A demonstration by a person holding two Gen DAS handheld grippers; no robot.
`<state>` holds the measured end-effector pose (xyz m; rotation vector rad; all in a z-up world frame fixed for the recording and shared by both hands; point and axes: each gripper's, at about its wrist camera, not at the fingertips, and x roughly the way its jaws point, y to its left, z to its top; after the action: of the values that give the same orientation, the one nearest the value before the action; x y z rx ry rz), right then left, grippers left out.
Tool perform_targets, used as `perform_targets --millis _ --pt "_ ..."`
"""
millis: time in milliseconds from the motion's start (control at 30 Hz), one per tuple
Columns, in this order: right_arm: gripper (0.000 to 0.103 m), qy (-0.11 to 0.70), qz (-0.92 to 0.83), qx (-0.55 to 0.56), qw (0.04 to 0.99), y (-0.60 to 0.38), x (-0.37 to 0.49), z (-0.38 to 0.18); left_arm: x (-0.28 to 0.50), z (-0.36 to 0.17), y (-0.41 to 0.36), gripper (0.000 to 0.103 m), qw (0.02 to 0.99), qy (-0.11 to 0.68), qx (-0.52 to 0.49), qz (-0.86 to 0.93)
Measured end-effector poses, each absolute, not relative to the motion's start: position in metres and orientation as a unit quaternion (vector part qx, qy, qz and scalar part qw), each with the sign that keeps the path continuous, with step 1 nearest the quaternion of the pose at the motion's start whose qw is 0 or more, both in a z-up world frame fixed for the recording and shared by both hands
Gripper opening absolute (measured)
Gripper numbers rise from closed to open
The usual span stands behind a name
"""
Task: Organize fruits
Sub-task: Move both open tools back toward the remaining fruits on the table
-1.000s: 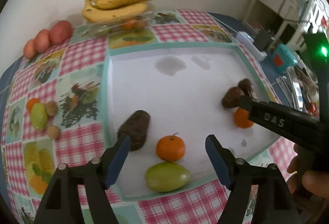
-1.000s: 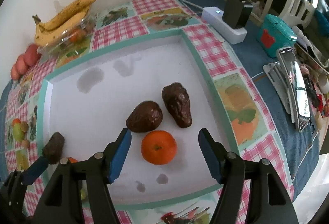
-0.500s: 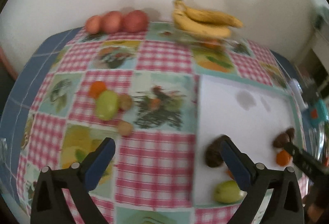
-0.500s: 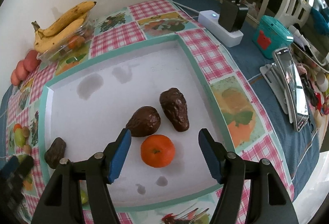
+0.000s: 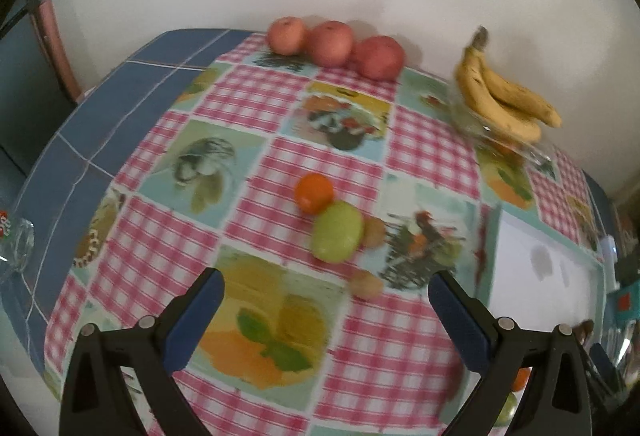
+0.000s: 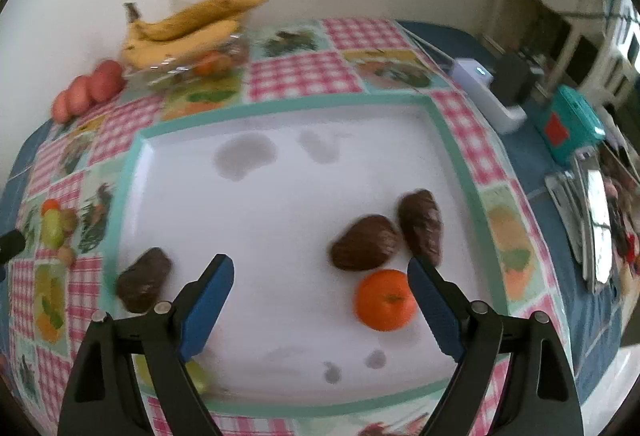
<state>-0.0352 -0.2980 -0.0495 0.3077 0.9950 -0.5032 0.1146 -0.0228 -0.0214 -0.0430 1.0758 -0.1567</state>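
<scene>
My left gripper (image 5: 325,310) is open and empty above the checked tablecloth. Ahead of it lie a small orange (image 5: 314,193), a green fruit (image 5: 337,231) and two small brown fruits (image 5: 365,285). My right gripper (image 6: 320,302) is open and empty over the white tray (image 6: 280,196). On the tray lie two dark avocados (image 6: 366,242) side by side, an orange (image 6: 385,299) by the right finger, and a third avocado (image 6: 144,278) at the left. A green fruit (image 6: 196,376) shows partly behind the left finger.
Bananas on a clear container (image 5: 504,104) and three red apples (image 5: 332,44) stand against the back wall. A glass (image 5: 16,250) stands at the far left. A power strip (image 6: 486,92), a teal box (image 6: 570,126) and a phone stand (image 6: 592,220) lie right of the tray.
My left gripper has swung left, off the tray and over to the small fruits on the tablecloth. My right gripper has shifted left over the tray. Both stay open.
</scene>
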Motion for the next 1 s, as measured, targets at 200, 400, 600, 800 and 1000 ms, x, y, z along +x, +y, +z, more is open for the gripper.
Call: perform_targets --millis 200,400,600,800,1000 --pt "0.089 0.448 -0.207 0.117 0.862 -0.275 -0.024 -0.04 0.133 -0.02 -0.003 0.103 0.859 0.505 -0.044 -0.071" --pt "0.089 0.448 -0.184 0.12 0.867 -0.265 -0.009 -0.041 0.144 -0.012 0.0 0.103 0.867 0.491 -0.045 -0.069" --pt "0.089 0.441 -0.155 0.12 0.876 -0.248 0.011 -0.035 0.156 -0.005 0.013 0.103 0.875 0.48 -0.053 -0.031" --pt "0.089 0.436 -0.123 0.099 0.886 -0.225 0.034 -0.028 0.174 -0.013 0.035 0.103 0.86 0.505 -0.069 -0.015" --pt "0.089 0.436 -0.102 0.091 0.889 -0.206 0.06 -0.02 0.185 -0.01 0.055 0.103 0.869 0.49 -0.064 -0.011"
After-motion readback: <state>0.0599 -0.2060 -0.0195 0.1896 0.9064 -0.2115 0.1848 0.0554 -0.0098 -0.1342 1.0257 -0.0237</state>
